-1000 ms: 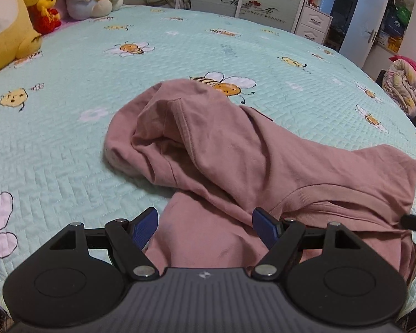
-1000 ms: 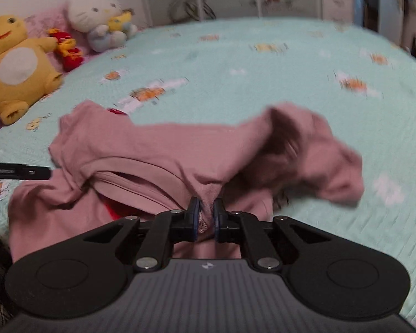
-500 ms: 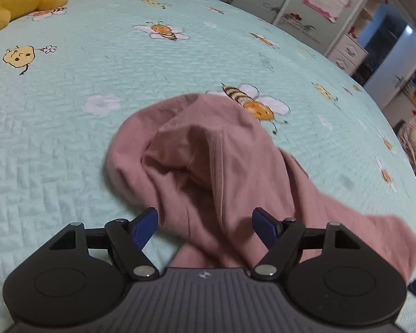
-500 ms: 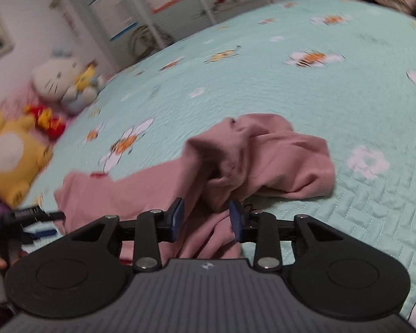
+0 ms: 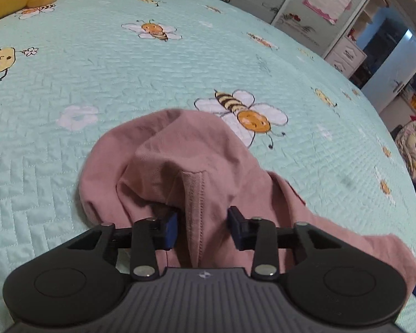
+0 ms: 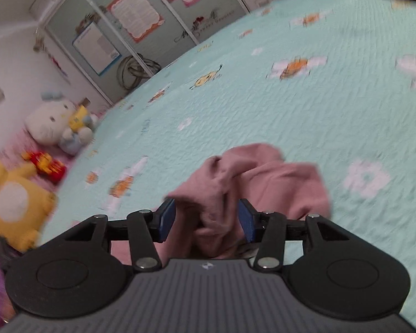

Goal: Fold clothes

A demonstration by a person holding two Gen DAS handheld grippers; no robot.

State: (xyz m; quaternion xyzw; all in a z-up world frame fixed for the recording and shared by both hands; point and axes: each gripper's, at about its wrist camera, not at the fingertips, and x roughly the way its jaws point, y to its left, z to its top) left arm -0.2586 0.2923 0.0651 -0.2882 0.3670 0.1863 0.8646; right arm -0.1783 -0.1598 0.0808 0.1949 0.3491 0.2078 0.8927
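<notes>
Pink garment (image 5: 208,166) bunched on the bee-print bedspread (image 5: 97,69).
Left gripper (image 5: 202,229) has just been closing around a hemmed fold, pads apart from it; right gripper (image 6: 206,219) has just been opening, cloth loose between.

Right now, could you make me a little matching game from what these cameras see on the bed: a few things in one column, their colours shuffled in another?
Things:
1. crumpled cotton garment
2. quilted bedspread with bee prints
3. big round-bellied plush toy
4. flat pads on the tongs' fingertips

Colours:
A. yellow
B. dusty pink
C. blue
D. mint green

Pairs: 1-B, 2-D, 3-A, 4-C
</notes>
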